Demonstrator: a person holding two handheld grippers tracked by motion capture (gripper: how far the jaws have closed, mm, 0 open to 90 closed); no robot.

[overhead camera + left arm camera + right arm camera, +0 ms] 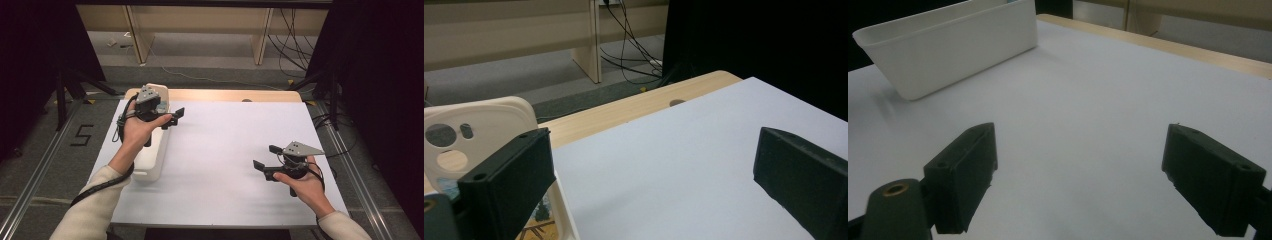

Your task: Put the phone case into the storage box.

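On the wooden table (220,95) lies a white sheet (220,150), and along its left edge stands a long white plastic bin (152,150) with a cut-out handle at the far end. Above that bin hovers the left gripper (174,117), jaws spread wide, nothing between them. Well apart, near the sheet's right edge, the right gripper (265,157) is likewise wide open and empty.
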